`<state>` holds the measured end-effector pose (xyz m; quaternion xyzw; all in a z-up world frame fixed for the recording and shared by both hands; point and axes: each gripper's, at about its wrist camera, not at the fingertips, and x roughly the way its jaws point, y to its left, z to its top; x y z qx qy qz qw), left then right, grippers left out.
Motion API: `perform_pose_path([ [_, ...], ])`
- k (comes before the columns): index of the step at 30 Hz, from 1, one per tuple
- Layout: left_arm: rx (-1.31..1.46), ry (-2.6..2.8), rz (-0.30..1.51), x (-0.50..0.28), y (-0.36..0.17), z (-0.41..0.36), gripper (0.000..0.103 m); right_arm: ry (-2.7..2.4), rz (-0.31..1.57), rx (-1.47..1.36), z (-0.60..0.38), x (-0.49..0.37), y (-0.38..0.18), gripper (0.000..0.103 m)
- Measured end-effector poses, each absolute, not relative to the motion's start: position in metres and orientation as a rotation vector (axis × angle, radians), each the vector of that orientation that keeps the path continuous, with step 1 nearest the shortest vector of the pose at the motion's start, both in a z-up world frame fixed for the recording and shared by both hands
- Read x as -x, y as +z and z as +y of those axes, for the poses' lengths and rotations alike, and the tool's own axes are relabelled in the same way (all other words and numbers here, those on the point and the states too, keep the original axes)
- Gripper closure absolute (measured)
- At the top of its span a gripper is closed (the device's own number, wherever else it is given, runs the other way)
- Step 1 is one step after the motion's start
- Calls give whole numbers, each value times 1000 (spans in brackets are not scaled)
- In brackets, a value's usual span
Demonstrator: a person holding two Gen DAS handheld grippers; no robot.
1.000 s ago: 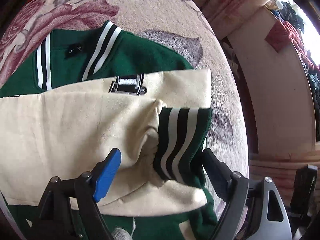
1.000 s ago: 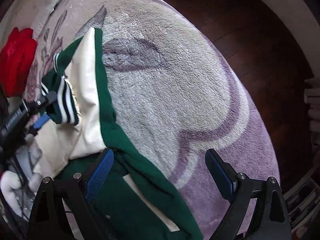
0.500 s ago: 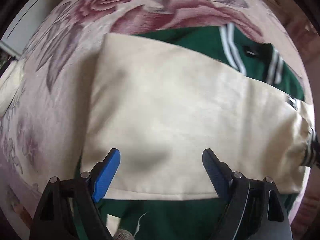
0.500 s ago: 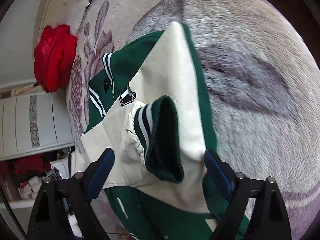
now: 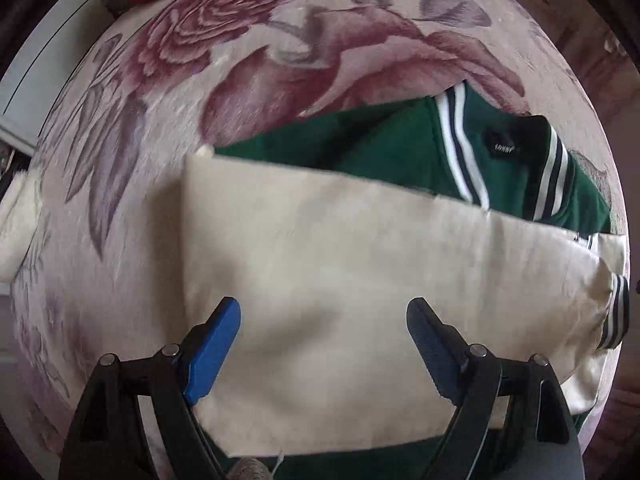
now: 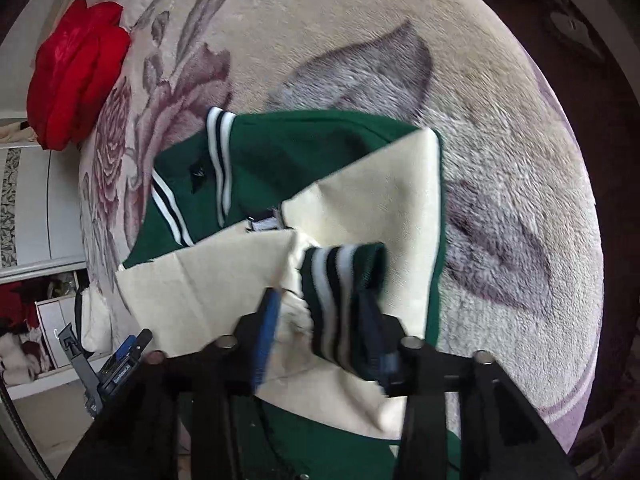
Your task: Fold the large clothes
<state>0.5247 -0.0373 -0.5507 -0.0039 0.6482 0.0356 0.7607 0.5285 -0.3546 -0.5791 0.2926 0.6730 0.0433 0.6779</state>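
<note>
The green jacket (image 6: 304,160) lies flat on the floral blanket (image 5: 280,40), both cream sleeves (image 5: 340,280) folded across its chest so the bundle narrows before the next fold. The striped cuff (image 6: 340,300) of one sleeve sits between the fingers of the right gripper (image 6: 320,336), whose jaws have just been opening again; the frame is blurred there, so whether the pads press the cuff I cannot tell. The left gripper (image 5: 323,344) hangs over the other sleeve, fingers wide and holding nothing, probably placed to smooth or pin it. A red cushion (image 6: 76,72) lies well apart.
</note>
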Motion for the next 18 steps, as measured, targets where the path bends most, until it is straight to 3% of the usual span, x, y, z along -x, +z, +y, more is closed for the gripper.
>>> perform_pose_path([
  [10,-281,17,1460,-624,-629,-140,20,85,1582,-535,-277,-604,-628,37],
  [11,-294,9,1425,-627,-628,-146,36,52,1586,-504,-275,-612,-636,37],
  [12,-291,-17,1407,-630,-625,-151,71,34,1596,-474,-274,-618,-644,37],
  [15,-331,-8,1379,-633,-622,-158,83,17,1646,-433,-266,-634,-670,35],
  [18,-284,-23,1365,-631,-620,-145,88,0,1648,-409,-258,-640,-679,35],
])
